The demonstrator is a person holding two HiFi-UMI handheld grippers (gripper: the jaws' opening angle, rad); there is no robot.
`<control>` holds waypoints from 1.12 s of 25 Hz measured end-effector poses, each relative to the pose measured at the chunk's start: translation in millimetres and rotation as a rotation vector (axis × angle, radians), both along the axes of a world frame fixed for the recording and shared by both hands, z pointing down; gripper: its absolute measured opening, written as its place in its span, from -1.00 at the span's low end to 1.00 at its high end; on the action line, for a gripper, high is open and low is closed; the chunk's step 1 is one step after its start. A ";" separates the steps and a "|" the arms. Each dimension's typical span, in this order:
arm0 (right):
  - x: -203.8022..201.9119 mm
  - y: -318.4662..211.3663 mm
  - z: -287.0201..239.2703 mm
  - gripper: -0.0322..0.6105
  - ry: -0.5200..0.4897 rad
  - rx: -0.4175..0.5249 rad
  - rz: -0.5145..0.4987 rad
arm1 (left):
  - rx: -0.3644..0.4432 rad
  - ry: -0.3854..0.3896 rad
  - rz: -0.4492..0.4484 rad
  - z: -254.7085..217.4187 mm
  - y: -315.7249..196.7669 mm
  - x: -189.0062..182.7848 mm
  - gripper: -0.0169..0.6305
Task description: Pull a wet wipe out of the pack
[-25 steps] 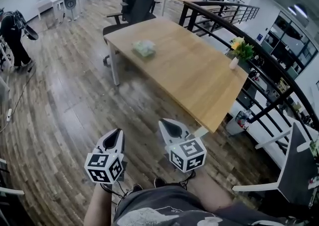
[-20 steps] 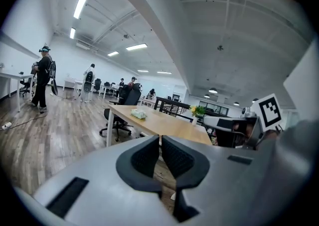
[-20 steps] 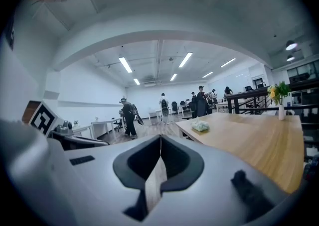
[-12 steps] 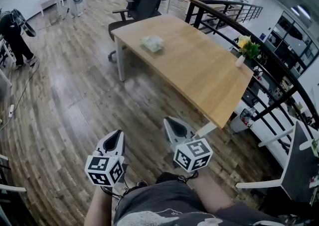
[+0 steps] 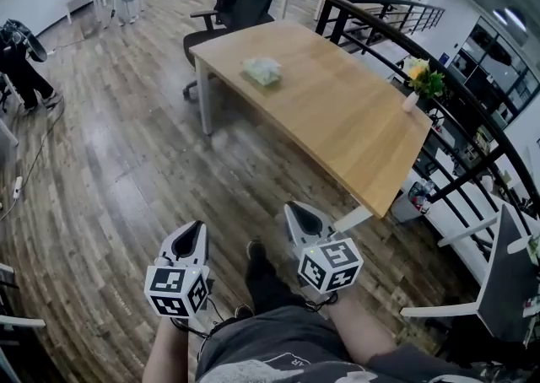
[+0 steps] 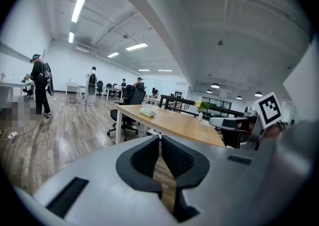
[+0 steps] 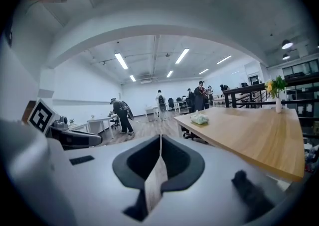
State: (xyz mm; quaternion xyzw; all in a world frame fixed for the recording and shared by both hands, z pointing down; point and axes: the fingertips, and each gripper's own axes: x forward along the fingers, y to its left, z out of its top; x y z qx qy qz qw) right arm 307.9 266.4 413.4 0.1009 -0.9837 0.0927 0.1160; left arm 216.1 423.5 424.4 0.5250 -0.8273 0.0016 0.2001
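Observation:
A pale green wet wipe pack (image 5: 262, 70) lies on the far left part of a long wooden table (image 5: 337, 128); it also shows small in the left gripper view (image 6: 147, 112) and the right gripper view (image 7: 200, 119). Both grippers hang low near my body, well short of the table. My left gripper (image 5: 196, 232) (image 6: 160, 138) is shut with nothing between its jaws. My right gripper (image 5: 297, 213) (image 7: 160, 140) is shut too and holds nothing.
A small vase of yellow flowers (image 5: 414, 89) stands at the table's right edge. A black office chair (image 5: 236, 3) sits behind the table's far end. A black railing (image 5: 439, 94) runs along the right. A person (image 5: 21, 65) stands far left on the wooden floor.
The table and pack have drifted right and slightly nearer in the head view. Both grippers moved a little forward and down; their jaws stayed shut.

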 end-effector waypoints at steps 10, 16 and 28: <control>-62.6 -33.9 8.3 -0.82 0.010 -0.007 -0.047 | -0.002 -0.016 -0.061 1.8 -30.3 -56.5 -0.86; -99.8 -63.9 16.8 -0.82 0.021 -0.026 -0.044 | -0.007 -0.017 -0.090 6.4 -54.6 -94.4 -0.86; -178.6 -134.4 28.6 -0.82 0.045 -0.052 -0.063 | -0.007 0.010 -0.124 11.9 -119.6 -166.1 -0.86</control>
